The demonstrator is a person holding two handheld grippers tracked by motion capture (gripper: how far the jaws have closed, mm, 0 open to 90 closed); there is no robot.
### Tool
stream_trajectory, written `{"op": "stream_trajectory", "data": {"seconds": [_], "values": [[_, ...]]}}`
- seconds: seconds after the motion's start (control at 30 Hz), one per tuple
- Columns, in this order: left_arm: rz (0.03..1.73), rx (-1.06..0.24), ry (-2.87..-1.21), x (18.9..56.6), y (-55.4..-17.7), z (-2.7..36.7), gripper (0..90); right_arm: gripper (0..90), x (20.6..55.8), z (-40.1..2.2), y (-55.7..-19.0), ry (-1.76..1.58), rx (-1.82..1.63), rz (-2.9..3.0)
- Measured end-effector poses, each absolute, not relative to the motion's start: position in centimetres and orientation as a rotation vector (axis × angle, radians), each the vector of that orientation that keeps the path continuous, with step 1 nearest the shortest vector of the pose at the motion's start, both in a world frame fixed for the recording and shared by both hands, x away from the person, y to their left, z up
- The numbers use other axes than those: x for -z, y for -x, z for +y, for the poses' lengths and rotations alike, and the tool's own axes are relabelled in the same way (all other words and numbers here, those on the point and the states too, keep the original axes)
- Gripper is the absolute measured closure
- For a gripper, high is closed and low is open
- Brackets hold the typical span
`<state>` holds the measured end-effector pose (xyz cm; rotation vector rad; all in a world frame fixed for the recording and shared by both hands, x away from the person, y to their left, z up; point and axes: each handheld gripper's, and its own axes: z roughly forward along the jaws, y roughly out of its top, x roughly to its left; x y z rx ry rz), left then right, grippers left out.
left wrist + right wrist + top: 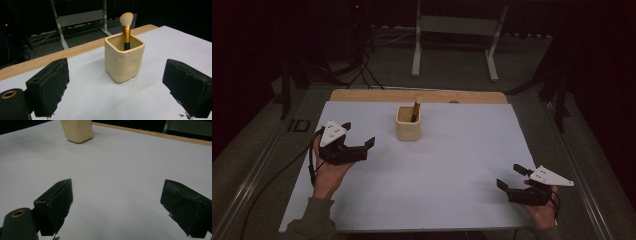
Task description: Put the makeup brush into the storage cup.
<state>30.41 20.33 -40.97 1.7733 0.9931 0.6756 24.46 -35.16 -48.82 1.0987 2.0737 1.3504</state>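
White sheet, dim room; cup (408,123) held brush (416,106) upright, upper centre.
Left gripper (360,138) faced it, right gripper (510,177) low right; jaws apart, empty.

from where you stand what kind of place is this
Probably a lab or recording room: a table under white sheet, dark curtained surrounds, cables on the floor, a metal stand frame, and one staged cream cup holding a makeup brush.

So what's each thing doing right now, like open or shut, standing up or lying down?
Left gripper: open, holding nothing, pointed at the cup.
Right gripper: open, holding nothing, far from the cup.
Cup: upright on the white sheet, untouched.
Brush: standing in the cup, bristles up, leaning on the rim.
Sheet: flat on the table.
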Motion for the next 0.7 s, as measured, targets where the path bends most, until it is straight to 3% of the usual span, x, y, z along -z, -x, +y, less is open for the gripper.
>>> {"op": "stream_trajectory", "data": {"seconds": [0.7], "values": [[1.047, -0.685, -1.748, 45.3, -25.0, 24.8, 9.0, 10.8, 48.8, -35.3, -24.5, -1.102, -1.354, 2.049]]}}
